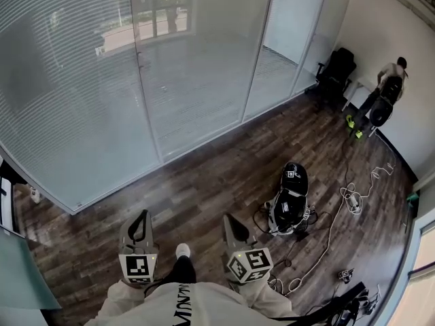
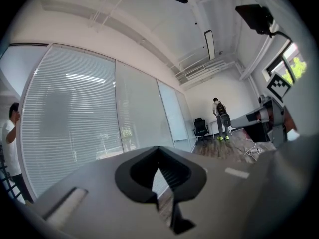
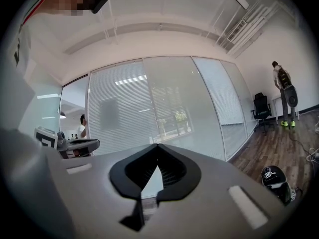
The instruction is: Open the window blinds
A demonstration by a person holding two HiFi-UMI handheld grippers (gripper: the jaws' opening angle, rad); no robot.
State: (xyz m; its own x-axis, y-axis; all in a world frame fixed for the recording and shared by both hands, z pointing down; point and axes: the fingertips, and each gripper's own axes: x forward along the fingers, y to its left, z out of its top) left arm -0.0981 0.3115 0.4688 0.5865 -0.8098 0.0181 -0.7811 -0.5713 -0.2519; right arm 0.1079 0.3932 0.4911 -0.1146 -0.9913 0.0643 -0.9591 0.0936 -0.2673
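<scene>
The window blinds are pale horizontal slats behind tall glass panels that curve along the wall ahead. They also fill the left gripper view and the right gripper view. My left gripper and right gripper are held side by side low in the head view, over the wooden floor and well short of the glass. In its own view the left gripper has its jaw tips meeting with nothing between them. The right gripper is shut and empty too.
A black device with a marker sits on the floor to my right, with white cables trailing from it. A black office chair and a person with a backpack are at the far right wall. Another person stands at the left.
</scene>
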